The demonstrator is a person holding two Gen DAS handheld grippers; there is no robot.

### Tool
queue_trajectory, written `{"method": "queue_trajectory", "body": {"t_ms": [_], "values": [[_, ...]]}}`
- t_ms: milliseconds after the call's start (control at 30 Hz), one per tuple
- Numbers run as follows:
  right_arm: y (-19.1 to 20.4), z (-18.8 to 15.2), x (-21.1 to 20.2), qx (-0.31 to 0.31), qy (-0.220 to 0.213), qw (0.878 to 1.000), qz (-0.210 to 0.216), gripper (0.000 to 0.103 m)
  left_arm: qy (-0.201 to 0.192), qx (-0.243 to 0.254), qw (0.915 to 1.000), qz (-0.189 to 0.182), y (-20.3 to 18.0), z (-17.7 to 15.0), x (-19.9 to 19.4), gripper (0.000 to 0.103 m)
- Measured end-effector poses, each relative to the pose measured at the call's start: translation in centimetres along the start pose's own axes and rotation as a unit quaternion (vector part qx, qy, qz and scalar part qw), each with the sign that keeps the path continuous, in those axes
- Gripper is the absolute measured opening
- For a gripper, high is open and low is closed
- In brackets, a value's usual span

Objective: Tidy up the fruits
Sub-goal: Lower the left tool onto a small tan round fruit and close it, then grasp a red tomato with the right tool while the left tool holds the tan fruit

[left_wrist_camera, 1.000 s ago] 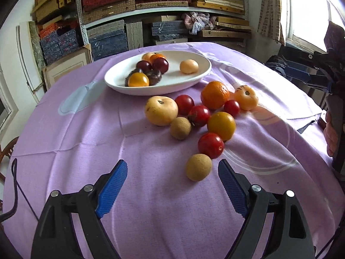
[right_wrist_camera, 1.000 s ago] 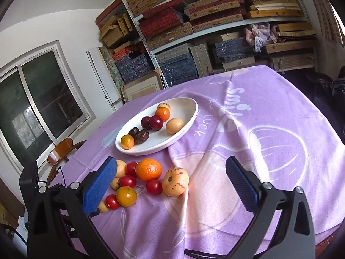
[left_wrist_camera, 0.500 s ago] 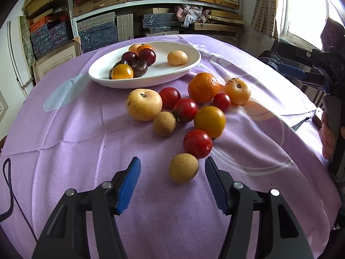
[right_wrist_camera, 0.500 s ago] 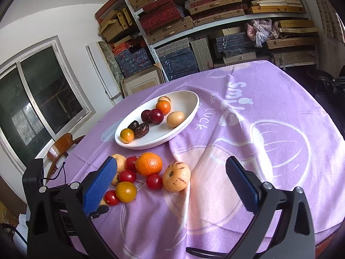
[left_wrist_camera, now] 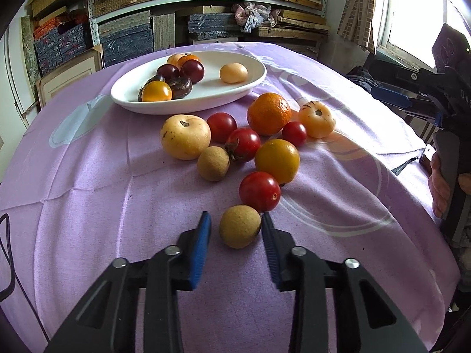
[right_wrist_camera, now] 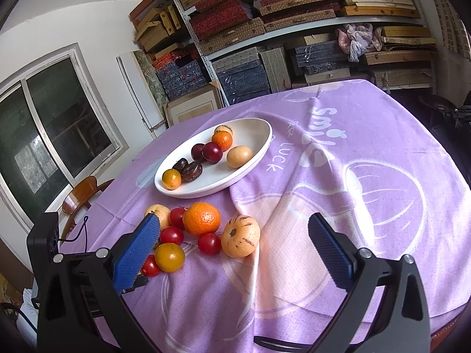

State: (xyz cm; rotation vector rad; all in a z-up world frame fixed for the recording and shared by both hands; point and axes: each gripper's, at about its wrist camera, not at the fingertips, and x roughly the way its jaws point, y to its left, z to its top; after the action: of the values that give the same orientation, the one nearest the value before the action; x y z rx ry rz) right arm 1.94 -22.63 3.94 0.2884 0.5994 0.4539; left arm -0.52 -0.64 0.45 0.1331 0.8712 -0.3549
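**A:** What state was the left claw point(left_wrist_camera: 235, 217) in?

**B:** Narrow. Its jaws had just been closing, with the brown fruit point(left_wrist_camera: 240, 226) between the tips. The right-hand pad looked to be touching the fruit. The left-hand pad stood just clear of it, so the grip was not yet made. The fruit sat on the cloth point(left_wrist_camera: 117, 206).

**A:** Failure modes?

**B:** Three, in my judgement. The fruit was round and sat at the very tips, so squeezing could have squirted it forward. The tomato point(left_wrist_camera: 259, 191) rested against the fruit just ahead of the right-hand tip, and a nudge there could have sent it rolling into the heap beyond. If the tips dragged, they could have puckered the cloth.

**A:** And the right claw point(right_wrist_camera: 232, 220)?

**B:** Wide, holding nothing, hovering above the striped fruit point(right_wrist_camera: 240, 236).

**A:** How did the views differ?

**B:** Only the left view showed the brown fruit and the pad gap; in the right view that claw's left finger hid them. Only the right view showed the lettering on the cloth beyond the plate point(right_wrist_camera: 259, 158).
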Motion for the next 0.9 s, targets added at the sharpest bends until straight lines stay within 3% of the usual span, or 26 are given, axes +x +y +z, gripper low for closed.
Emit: {"method": "queue_trajectory", "body": {"t_ms": [200,600,900], "values": [[0.2,-0.2,0.1,-0.006,0.004,1.0,0.003,0.099,-0.009,-0.004,1.0,0.001,0.1,0.0,-0.3,0.026],[1.0,-0.4,0.9,-0.033,0.016,0.999,-0.004,0.099,-0.031,-0.072,0.9926,0.093,5.1,-0.1,-1.8,0.026],[7.2,-3.4,2.5,-0.153,0.067,0.985,0.046,0.099,-0.013,-0.094,0.9927,0.074,6.4,-0.3,-1.5,0.027]]}}
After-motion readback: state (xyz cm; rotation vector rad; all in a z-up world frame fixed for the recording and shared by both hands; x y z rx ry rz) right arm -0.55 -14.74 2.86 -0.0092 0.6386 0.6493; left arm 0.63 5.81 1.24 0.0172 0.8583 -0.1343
